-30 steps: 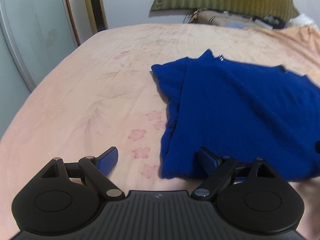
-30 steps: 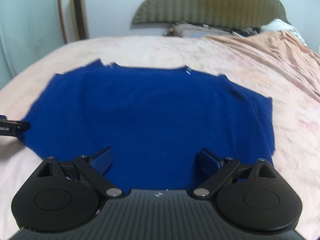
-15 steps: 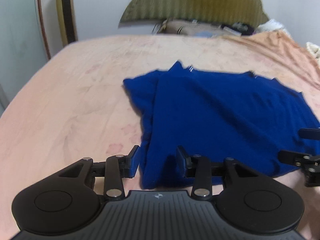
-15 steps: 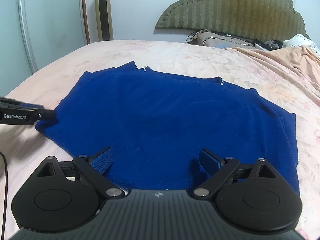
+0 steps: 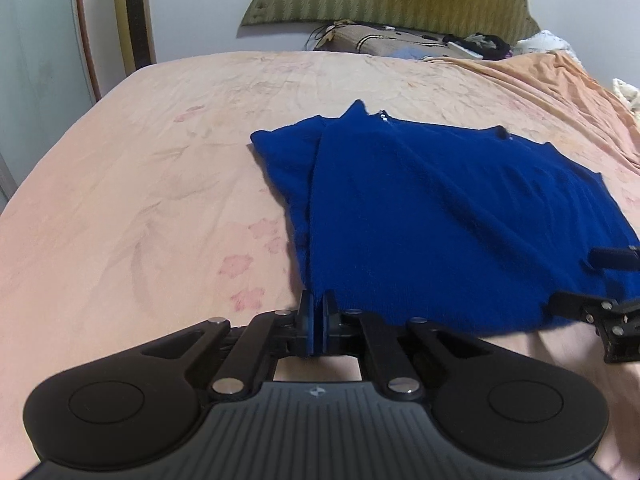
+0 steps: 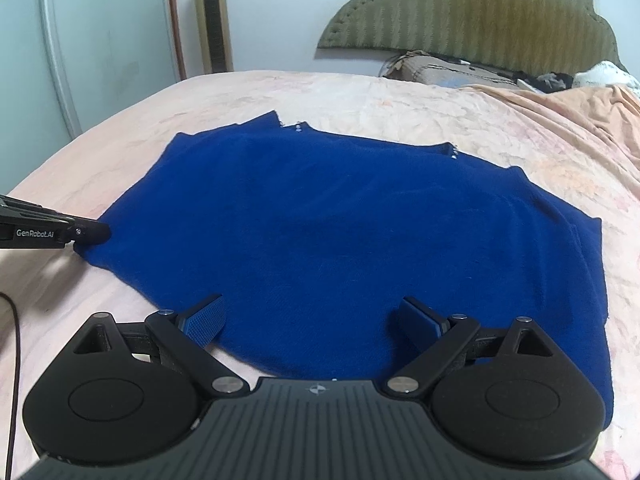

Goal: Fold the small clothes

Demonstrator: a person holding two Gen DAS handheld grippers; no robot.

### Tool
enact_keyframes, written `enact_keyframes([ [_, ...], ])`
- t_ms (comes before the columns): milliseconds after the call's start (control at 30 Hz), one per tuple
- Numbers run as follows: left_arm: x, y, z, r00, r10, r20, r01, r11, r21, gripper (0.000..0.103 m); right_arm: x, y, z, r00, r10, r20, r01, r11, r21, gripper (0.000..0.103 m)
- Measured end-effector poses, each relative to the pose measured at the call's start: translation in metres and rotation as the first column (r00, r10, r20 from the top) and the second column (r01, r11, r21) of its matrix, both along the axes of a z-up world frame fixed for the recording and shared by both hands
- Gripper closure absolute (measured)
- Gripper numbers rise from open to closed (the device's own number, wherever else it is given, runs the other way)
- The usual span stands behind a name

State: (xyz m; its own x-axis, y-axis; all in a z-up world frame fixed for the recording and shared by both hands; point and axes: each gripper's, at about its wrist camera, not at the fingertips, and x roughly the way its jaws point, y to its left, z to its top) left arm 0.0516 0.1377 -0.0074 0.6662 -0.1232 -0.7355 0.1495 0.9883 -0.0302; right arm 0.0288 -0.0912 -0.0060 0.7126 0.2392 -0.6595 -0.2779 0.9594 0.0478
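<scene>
Left tool (image 5: 316,312): black, ribbed-pad jaws pinched together on the near left hem corner of the blue knit sweater (image 5: 440,216), having just closed from wide apart a second ago. Sweater: soft, fuzzy, roughly rectangular, sleeves tucked in, flat on the peach floral bed sheet (image 5: 140,200) toward 1 o'clock. Right tool (image 6: 312,320): jaws spread apart over the near hem at 6 o'clock, gripping nothing.

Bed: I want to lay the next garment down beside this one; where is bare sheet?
Widest bare sheet lies left of the blue sweater, toward the wardrobe; another strip runs beyond it. The headboard end is cluttered.
</scene>
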Motion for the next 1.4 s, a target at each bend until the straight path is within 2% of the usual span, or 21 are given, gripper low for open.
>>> enact_keyframes([
  [167,-0.002,-0.003,-0.003,1.0,-0.005,-0.003,0.005,0.999,0.047,0.099,0.003,0.002,-0.001,1.0,0.01,-0.007,-0.01,1.0,0.011,0.008],
  [333,0.0,-0.01,0.002,1.0,0.011,0.01,-0.012,0.997,0.082,0.097,0.008,0.008,0.005,0.999,0.021,0.044,-0.021,1.0,0.006,0.006],
  [467,0.0,-0.011,0.003,1.0,0.024,0.008,-0.025,0.995,0.093,0.097,0.015,0.014,-0.007,0.999,0.027,-0.029,-0.028,0.998,-0.057,0.007],
  [567,0.0,-0.01,0.003,1.0,0.029,0.005,-0.029,0.995,0.095,0.097,0.01,0.014,-0.003,0.999,0.033,0.0,-0.033,0.999,-0.028,0.007],
  [700,0.002,-0.012,0.006,0.999,0.033,0.007,-0.034,0.994,0.105,0.096,0.012,0.021,0.003,0.998,0.04,0.042,-0.039,0.999,-0.033,0.006],
  [867,0.002,-0.011,0.006,0.999,0.045,0.007,-0.046,0.991,0.125,0.096,0.02,0.033,-0.013,0.996,0.085,-0.03,-0.088,0.992,-0.087,0.006],
  [1000,0.005,-0.006,0.008,0.999,0.055,0.003,-0.054,0.99,0.127,0.093,0.013,0.033,-0.009,0.995,0.096,-0.011,-0.097,0.992,-0.08,0.006],
  [1133,0.014,0.0,0.014,0.998,0.058,0.031,-0.061,0.99,0.13,0.09,0.011,0.03,0.0,0.996,0.079,0.031,-0.077,0.994,-0.073,0.006],
  [1167,0.019,0.003,0.017,0.998,0.052,0.042,-0.056,0.992,0.109,0.082,0.01,0.031,0.002,0.996,0.08,0.045,-0.076,0.994,-0.074,0.006],
  [1200,0.023,0.006,0.019,0.998,0.048,0.049,-0.052,0.995,0.084,0.06,0.009,0.032,0.005,0.995,0.084,0.059,-0.079,0.994,-0.076,0.006],
  [1233,0.03,0.01,0.02,0.997,0.05,0.053,-0.053,0.997,0.053,0.044,0.007,0.034,0.007,0.993,0.092,0.073,-0.086,0.993,-0.082,0.006],
  [1267,0.037,0.014,0.021,0.996,0.063,0.058,-0.064,0.998,0.025,0.014,0.006,0.037,0.009,0.991,0.103,0.083,-0.095,0.991,-0.092,0.006],
  [1300,0.043,0.017,0.022,0.995,0.078,0.068,-0.078,0.997,-0.002,0.008,0.005,0.042,0.01,0.989,0.118,0.094,-0.107,0.988,-0.108,0.006],
  [1400,0.068,0.024,0.023,0.997,0.059,0.042,-0.056,0.996,-0.073,0.008,-0.007,0.06,0.01,0.973,0.185,0.137,-0.159,0.97,-0.183,0.006],
])
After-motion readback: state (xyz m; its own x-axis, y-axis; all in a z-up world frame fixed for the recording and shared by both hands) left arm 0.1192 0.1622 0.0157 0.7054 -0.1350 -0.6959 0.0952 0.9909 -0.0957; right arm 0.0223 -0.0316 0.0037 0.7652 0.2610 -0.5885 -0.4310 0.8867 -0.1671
